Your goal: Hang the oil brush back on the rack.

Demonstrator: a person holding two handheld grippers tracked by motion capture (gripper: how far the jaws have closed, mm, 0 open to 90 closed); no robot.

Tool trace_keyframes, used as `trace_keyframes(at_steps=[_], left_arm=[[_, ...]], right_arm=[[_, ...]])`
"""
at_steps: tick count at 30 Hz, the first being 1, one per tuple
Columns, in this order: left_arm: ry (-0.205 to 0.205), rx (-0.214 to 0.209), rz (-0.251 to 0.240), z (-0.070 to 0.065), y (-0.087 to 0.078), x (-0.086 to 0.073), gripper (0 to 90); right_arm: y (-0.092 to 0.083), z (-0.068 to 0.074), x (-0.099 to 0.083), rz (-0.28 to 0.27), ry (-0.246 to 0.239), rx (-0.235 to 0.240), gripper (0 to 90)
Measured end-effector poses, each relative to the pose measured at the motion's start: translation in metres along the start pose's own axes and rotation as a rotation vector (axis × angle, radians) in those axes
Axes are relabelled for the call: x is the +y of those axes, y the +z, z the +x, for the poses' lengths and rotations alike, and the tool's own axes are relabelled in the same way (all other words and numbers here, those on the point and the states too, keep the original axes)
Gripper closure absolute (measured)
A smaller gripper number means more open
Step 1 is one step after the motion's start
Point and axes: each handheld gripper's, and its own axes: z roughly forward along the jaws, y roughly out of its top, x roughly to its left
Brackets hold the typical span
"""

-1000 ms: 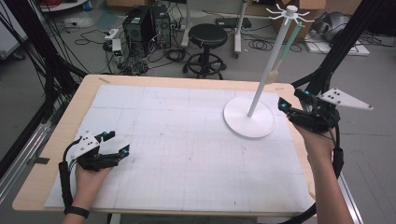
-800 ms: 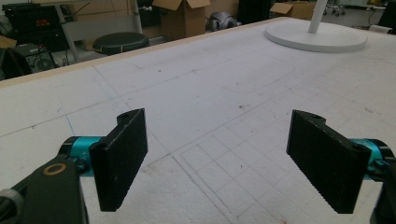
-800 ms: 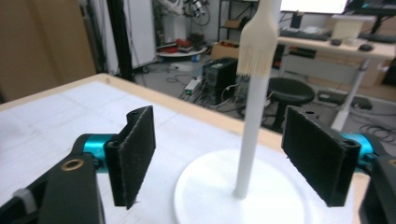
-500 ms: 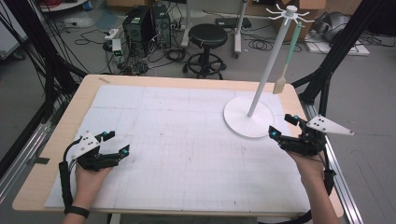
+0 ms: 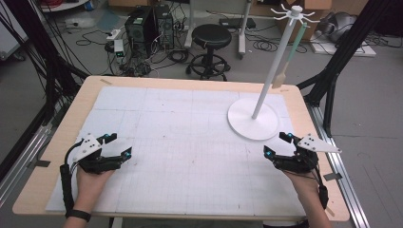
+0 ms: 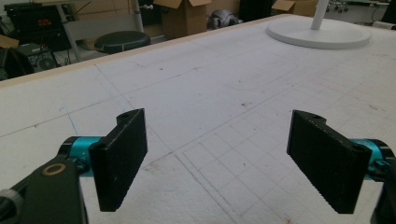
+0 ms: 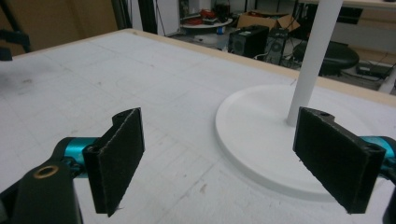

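Resting low near the table's edge, the right gripper [image 5: 281, 145] is seen just short of the stand [image 5: 253, 126], whose upright pole rises ahead of its empty, just-widened jaws; the left gripper [image 5: 119, 145], also apart and empty, lies well away.

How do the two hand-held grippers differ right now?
The left gripper lies at the table's near-left corner, far from the white stand; the right gripper sits at the near-right, just short of the stand's round base. The left gripper's grey plate points to the table's left edge, the right gripper's to the right edge. Both have open, empty jaws and rest low over the white mat.
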Motion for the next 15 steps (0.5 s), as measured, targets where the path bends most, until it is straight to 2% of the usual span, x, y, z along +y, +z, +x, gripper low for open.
trace_keyframes(at_steps=[4, 12, 15], left_arm=[[0.0, 0.002, 0.0, 0.0, 0.0, 0.0, 20.8], [-0.002, 0.005, -0.003, 0.001, 0.001, 0.0, 20.8], [-0.004, 0.008, -0.008, 0.002, 0.001, 0.0, 20.6]], right_arm=[[0.004, 0.0, -0.017, 0.034, 0.012, 0.014, 15.9], [0.004, 0.0, -0.031, 0.054, -0.006, -0.001, 15.9], [0.004, -0.005, -0.038, 0.068, -0.005, -0.004, 15.9]])
